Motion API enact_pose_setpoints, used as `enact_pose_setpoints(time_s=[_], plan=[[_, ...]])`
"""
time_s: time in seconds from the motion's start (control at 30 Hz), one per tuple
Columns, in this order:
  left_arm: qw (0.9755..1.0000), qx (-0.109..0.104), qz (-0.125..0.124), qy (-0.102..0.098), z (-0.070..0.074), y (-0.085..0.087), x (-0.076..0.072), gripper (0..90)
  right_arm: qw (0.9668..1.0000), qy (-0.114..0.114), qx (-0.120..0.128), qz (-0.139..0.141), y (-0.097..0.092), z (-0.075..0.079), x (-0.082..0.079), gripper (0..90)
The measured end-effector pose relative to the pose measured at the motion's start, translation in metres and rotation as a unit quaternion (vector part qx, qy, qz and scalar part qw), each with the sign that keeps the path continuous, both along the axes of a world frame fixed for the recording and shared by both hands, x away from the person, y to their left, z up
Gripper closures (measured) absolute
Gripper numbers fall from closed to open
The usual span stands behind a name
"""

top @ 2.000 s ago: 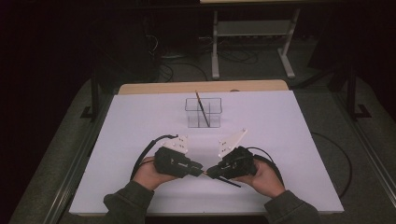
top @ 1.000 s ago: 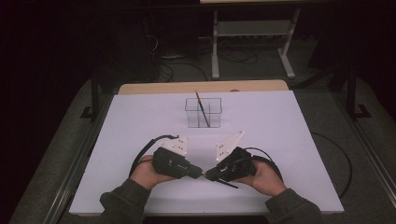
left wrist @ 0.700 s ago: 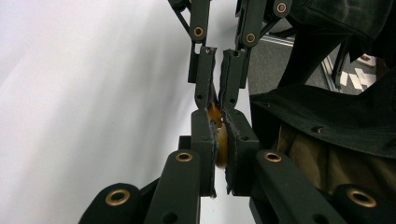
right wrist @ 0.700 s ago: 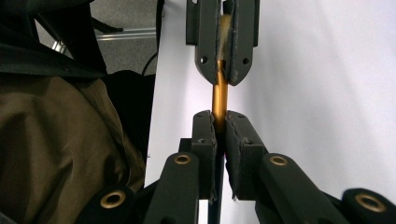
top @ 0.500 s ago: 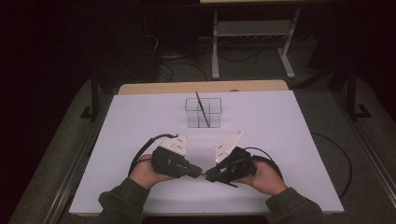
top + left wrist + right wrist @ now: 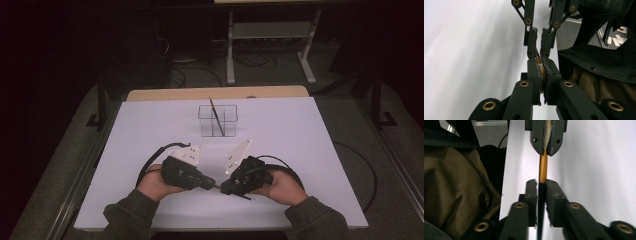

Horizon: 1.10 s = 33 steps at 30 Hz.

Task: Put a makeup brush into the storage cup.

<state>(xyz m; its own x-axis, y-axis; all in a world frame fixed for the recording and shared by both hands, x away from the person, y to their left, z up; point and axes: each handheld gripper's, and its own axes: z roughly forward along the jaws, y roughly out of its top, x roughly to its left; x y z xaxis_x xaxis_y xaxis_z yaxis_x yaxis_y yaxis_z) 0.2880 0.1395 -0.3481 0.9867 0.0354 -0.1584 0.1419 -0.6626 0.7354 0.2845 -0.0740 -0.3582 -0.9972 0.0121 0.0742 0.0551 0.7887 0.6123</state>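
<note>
A white worktop [image 6: 310, 150] carries a clear divided holder [image 6: 217, 120] near its far middle, with a dark brush [image 6: 216, 116] standing tilted in it. Near the person's edge, the left gripper [image 6: 212, 184] and right gripper [image 6: 223, 189] meet tip to tip. Between them runs a paintbrush [image 6: 543, 167]: the left gripper is clamped on its pale bristle end, and the right gripper, whose jaws have just been closing, is nipped on the dark handle beside the golden ferrule.

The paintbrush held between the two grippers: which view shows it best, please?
The right gripper view: the paintbrush shows its gold ferrule, dark handle and pale bristles. The left gripper view gives just bristles between pads; the high view, a sliver.
</note>
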Motion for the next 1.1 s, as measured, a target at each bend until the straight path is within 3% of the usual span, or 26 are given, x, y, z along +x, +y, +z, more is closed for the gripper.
enact_pose_setpoints(time_s=[0.2,0.47,0.77,0.97,1.1], plan=[[1.0000,0.006,0.000,0.001,-0.001,-0.001,0.000,85.3,1.0000,0.000,-0.009,0.002,0.006,-0.005,0.001,82.9],[1.0000,0.005,0.003,0.000,0.001,0.001,0.000,84.0,1.0000,0.005,-0.001,0.006,0.008,-0.007,0.002,83.4],[0.9991,0.000,0.040,-0.010,0.004,0.012,-0.001,67.2,0.9999,0.006,0.012,0.001,-0.001,-0.009,0.005,83.4],[0.9977,-0.004,0.067,-0.013,0.002,0.025,-0.001,58.2,0.9994,0.016,0.020,-0.024,-0.014,-0.010,0.013,83.4],[0.9968,-0.008,0.079,-0.011,-0.002,0.034,-0.001,55.3,0.9989,0.005,0.025,-0.040,-0.023,-0.009,0.018,83.3]])
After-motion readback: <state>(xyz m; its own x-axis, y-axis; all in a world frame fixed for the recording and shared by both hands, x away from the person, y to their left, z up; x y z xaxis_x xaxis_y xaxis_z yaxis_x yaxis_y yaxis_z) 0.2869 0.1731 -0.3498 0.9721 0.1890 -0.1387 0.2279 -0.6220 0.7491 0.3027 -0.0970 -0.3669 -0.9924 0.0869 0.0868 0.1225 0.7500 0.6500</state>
